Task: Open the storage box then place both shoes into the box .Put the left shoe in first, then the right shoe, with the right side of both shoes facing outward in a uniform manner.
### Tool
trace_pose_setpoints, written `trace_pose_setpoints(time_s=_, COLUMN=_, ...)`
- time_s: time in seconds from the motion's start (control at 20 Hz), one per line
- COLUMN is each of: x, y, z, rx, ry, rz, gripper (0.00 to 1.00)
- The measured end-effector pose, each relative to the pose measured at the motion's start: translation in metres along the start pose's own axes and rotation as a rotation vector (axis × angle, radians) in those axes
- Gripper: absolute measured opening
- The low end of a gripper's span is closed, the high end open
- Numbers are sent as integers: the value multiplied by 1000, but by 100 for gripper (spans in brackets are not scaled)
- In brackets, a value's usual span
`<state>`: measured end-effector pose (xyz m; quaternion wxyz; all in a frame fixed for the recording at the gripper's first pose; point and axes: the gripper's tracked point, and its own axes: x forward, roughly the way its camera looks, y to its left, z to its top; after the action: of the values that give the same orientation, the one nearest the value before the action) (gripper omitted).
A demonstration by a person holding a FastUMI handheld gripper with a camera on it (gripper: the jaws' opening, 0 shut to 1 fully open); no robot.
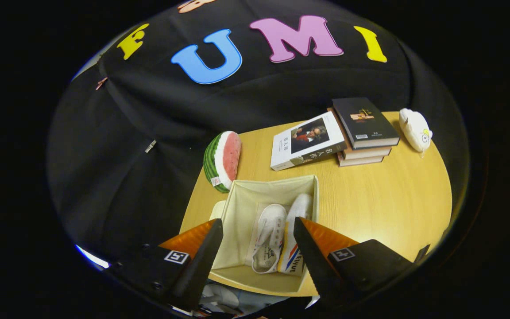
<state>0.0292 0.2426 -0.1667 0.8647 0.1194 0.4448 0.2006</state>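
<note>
An open cream fabric storage box (242,208) stands on the wooden table, directly below and between my fingers. Two white shoes lie inside it side by side. The left one (269,237) shows its laces and insole. The right one (297,237) lies on its side, showing red and blue stripes. My gripper (258,226) hovers above the box with its fingers spread wide apart and nothing between them. The box lid seems to hang down on the box's left side (218,209).
A watermelon-slice cushion (222,160) leans just beyond the box's far left corner. Beyond the box lie a white book (306,141) and a stack of books (363,130). A white plush toy (415,129) rests at the table's far right. Bare tabletop (383,204) spreads right of the box.
</note>
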Motion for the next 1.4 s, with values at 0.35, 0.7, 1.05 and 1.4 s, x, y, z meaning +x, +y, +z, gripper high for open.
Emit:
trace_pose_setpoints(time_s=0.35, x=-66, y=-21, z=42, rx=-110, ry=-196, rz=-18, gripper=99)
trace_pose_setpoints(time_s=0.7, x=-153, y=-59, z=99, rx=-208, ry=-473, rz=-115, gripper=99)
trace_pose_setpoints(time_s=1.05, x=-221, y=-131, z=108, rx=-264, ry=-724, rz=-272, gripper=99)
trace_pose_setpoints(time_s=1.4, x=-234, y=-189, z=113, rx=-221, ry=-804, rz=-299, gripper=98)
